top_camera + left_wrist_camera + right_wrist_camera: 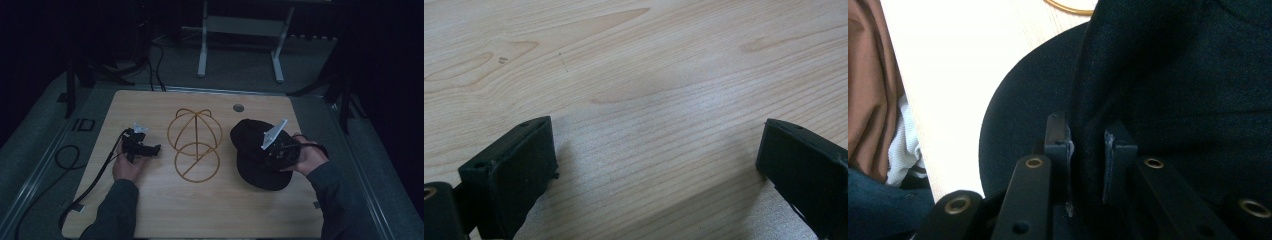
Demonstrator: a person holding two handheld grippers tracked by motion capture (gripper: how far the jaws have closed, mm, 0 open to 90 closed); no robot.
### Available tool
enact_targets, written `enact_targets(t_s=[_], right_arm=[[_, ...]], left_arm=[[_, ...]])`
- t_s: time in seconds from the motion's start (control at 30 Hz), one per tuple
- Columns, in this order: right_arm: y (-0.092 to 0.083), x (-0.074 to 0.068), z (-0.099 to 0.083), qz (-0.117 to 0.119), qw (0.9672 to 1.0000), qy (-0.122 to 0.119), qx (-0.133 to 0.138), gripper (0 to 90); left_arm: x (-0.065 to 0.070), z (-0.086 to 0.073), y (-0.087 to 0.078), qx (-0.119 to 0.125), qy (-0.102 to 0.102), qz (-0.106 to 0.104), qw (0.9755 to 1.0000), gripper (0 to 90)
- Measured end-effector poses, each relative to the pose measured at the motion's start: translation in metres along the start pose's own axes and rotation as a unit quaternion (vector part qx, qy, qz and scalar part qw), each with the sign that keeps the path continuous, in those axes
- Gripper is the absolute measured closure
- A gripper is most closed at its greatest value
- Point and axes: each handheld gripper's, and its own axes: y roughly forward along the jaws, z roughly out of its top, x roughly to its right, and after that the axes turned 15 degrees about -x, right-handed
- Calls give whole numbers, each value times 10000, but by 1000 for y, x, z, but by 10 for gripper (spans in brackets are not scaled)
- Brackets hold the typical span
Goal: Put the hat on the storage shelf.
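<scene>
The wooden table [150, 210] is taking up most of the high view, sitting pale under dim light with dark floor around it. On its right half a black cap [250, 137] is lying with its brim toward the person, and the right gripper [1087, 145] is biting into it — the jaws are standing narrow with a fold of the dark fabric pinched between them. At centre a gold wire stand [194, 145] is resting between the two hands, close beside the cap but apart from it. Over on the left the left gripper [152, 149] is sitting low over bare wood — jaws spread wide, nothing between them. Its black cable [92, 182] is trailing off the near left edge.
</scene>
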Motion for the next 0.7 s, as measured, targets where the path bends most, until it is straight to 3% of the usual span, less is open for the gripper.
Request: enact_targets(t_s=[0.7], right_arm=[[-37, -2, 7, -180, 9995, -230, 136, 777]], left_arm=[[0, 0, 0, -1, 0, 0, 10000, 23]])
